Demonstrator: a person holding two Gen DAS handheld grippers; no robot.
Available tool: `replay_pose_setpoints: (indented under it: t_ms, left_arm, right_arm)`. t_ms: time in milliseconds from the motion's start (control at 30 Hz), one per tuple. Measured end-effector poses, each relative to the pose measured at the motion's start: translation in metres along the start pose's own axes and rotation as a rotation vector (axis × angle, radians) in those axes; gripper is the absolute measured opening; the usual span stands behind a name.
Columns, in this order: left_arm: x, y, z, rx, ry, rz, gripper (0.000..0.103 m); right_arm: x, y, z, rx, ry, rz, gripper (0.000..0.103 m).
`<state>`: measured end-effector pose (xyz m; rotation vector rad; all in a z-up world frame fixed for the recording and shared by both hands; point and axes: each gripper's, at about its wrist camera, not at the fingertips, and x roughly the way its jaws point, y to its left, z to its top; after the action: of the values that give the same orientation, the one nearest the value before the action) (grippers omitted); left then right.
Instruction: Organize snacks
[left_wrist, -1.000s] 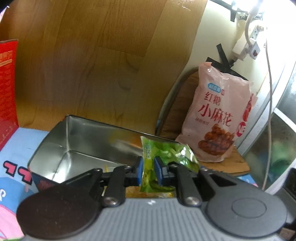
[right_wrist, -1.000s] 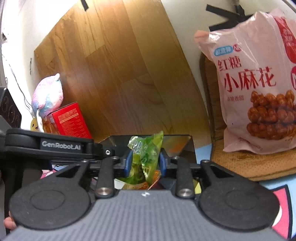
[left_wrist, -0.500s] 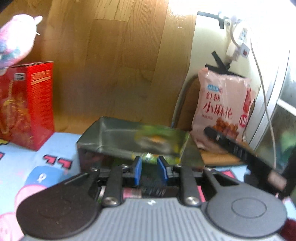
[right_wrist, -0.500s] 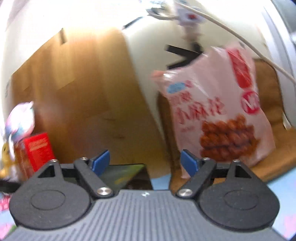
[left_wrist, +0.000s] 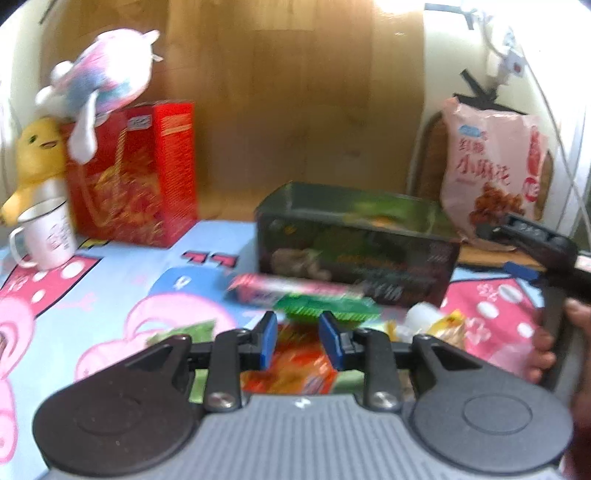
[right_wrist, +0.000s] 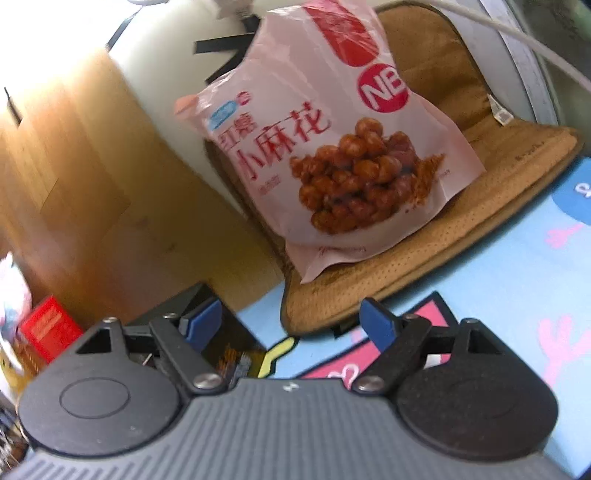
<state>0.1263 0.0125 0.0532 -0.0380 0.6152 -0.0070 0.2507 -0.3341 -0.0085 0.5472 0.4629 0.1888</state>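
In the left wrist view a dark metal tin (left_wrist: 354, 254) stands on the cartoon tablecloth, with green packets showing inside it. Loose snacks lie in front of it: a pink bar (left_wrist: 280, 290), a green packet (left_wrist: 328, 308) and an orange packet (left_wrist: 295, 369). My left gripper (left_wrist: 297, 339) hangs above the orange packet, jaws slightly apart and holding nothing. The right gripper shows at that view's right edge (left_wrist: 532, 236). In the right wrist view my right gripper (right_wrist: 291, 325) is wide open and empty, with the tin's corner (right_wrist: 207, 332) below its left finger.
A big pink snack bag (right_wrist: 332, 147) leans on a tan cushion (right_wrist: 480, 192); it also shows in the left wrist view (left_wrist: 491, 173). A red box (left_wrist: 136, 173), plush toys (left_wrist: 99, 81) and a white mug (left_wrist: 44, 232) stand at the left. A wooden board (left_wrist: 288, 103) is behind.
Both grippers let go of their green packets, which now lie in the tin, and pulled back from it. The right gripper opened wide and swung right.
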Motion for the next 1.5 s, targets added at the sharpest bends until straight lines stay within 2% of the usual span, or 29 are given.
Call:
replay_pose_setpoints:
  t_ms: [267,400,600,667,700,867,1033,1167,1200,1500]
  left_arm:
    - [-0.003,0.017,-0.021,-0.013,0.023,0.089,0.027]
    - [-0.003,0.023,-0.027,-0.017,0.032,0.114,0.027]
    - [-0.005,0.033,-0.032,-0.027,0.031,0.145,0.027]
    - [-0.005,0.037,-0.033,-0.032,0.031,0.158,0.027]
    - [-0.005,0.039,-0.033,-0.036,0.03,0.163,0.027]
    - [-0.003,0.05,-0.035,-0.057,0.037,0.179,0.027]
    - [-0.002,0.052,-0.035,-0.053,0.04,0.183,0.027]
    - [-0.003,0.045,-0.03,-0.029,0.03,0.16,0.027]
    - [-0.004,0.041,-0.027,-0.017,0.023,0.155,0.027]
    - [0.001,0.009,-0.016,0.063,-0.006,0.115,0.029]
  right_arm:
    - [-0.044,0.021,-0.033,-0.091,0.072,0.101,0.083]
    - [-0.055,0.037,-0.047,-0.197,0.128,0.165,0.071]
    - [-0.049,0.06,-0.062,-0.344,0.239,0.252,0.058]
    - [-0.046,0.065,-0.067,-0.371,0.322,0.308,0.048]
    - [-0.046,0.069,-0.071,-0.394,0.341,0.316,0.047]
    - [-0.055,0.081,-0.081,-0.472,0.341,0.345,0.047]
    - [-0.061,0.068,-0.072,-0.382,0.272,0.329,0.049]
    - [-0.067,0.06,-0.067,-0.326,0.224,0.318,0.055]
    - [-0.067,0.059,-0.067,-0.322,0.221,0.317,0.059]
    - [-0.072,0.06,-0.067,-0.335,0.201,0.307,0.059]
